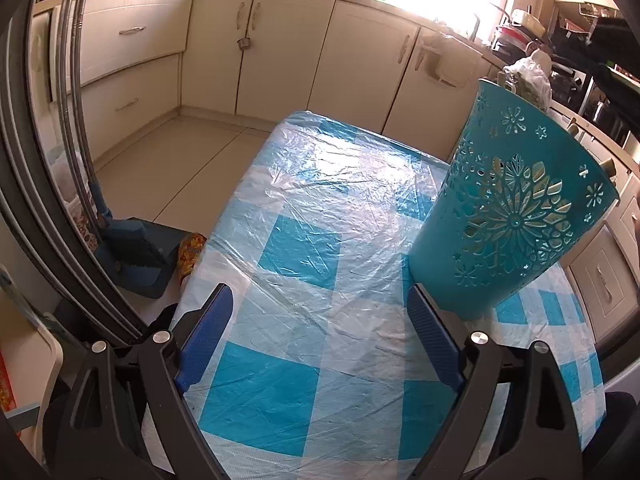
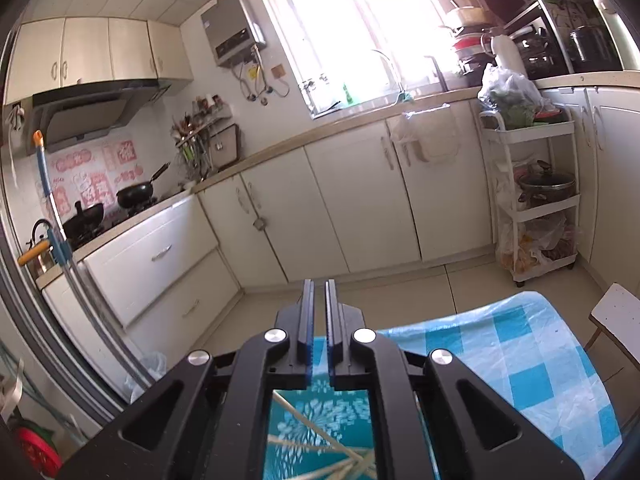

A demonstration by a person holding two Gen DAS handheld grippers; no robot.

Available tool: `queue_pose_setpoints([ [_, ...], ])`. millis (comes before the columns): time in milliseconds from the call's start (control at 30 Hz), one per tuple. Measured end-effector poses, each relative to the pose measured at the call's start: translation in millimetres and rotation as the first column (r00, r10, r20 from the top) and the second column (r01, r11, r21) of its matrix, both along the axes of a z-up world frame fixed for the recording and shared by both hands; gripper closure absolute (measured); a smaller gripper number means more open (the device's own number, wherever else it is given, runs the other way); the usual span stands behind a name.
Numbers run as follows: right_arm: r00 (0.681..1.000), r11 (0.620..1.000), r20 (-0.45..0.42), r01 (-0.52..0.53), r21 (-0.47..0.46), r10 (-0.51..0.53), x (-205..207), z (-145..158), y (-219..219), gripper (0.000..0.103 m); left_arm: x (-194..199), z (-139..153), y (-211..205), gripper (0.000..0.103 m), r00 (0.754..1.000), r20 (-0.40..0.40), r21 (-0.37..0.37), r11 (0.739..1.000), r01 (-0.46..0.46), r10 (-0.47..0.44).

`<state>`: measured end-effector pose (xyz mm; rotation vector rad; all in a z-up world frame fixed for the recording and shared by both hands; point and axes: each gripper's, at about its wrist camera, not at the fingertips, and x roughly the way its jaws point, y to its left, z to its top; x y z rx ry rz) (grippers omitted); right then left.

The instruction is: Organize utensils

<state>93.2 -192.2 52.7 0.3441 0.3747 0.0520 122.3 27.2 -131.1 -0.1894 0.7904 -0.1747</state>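
Note:
A teal utensil holder point(image 1: 508, 216) with cut-out flower patterns stands on the blue-and-white checked table point(image 1: 304, 248), at the right of the left wrist view. My left gripper point(image 1: 320, 294) is open above the cloth, nothing between its blue pads point(image 1: 208, 332); its right finger is close beside the holder's base. My right gripper point(image 2: 319, 285) is shut, with nothing showing between its fingers, and points over the floor toward the cabinets. Through its frame I see the teal holder point(image 2: 320, 420) below, with pale chopsticks point(image 2: 294, 412) lying in it.
A blue dustpan and broom point(image 1: 132, 256) lean by the table's left edge. Cream kitchen cabinets point(image 2: 360, 200) run along the far wall. A white shelf trolley point(image 2: 532, 200) stands at the right, and a small white stool point(image 2: 616, 316) is beside the table point(image 2: 520, 360).

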Motion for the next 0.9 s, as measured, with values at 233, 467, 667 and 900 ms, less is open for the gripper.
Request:
queue_pose_setpoints([
  [233, 1.0, 0.999, 0.006, -0.017, -0.038, 0.017, -47.5, -0.7, -2.2, 0.096, 0.7, -1.0, 0.9, 0.018, 1.0, -0.005, 0.001, 1.0, -0.009, 0.009],
  [467, 0.999, 0.992, -0.042, -0.025, -0.124, 0.02, -93.8, -20.2, -2.4, 0.076, -0.6, 0.1, -2.3, 0.014, 1.0, -0.001, 0.024, 1.0, -0.02, 0.02],
  [667, 0.989, 0.99, -0.147, 0.008, -0.139, -0.028, -107.5, -49.1, -8.0, 0.057, -3.7, 3.0, -10.0, 0.012, 1.0, 0.002, 0.069, 0.998, -0.014, 0.014],
  [900, 0.971, 0.988, -0.229, 0.041, -0.147, -0.074, -126.8, -46.3, -10.3, 0.027, -30.1, 46.9, -26.1, 0.007, 0.999, -0.011, 0.112, 0.992, 0.051, -0.05],
])
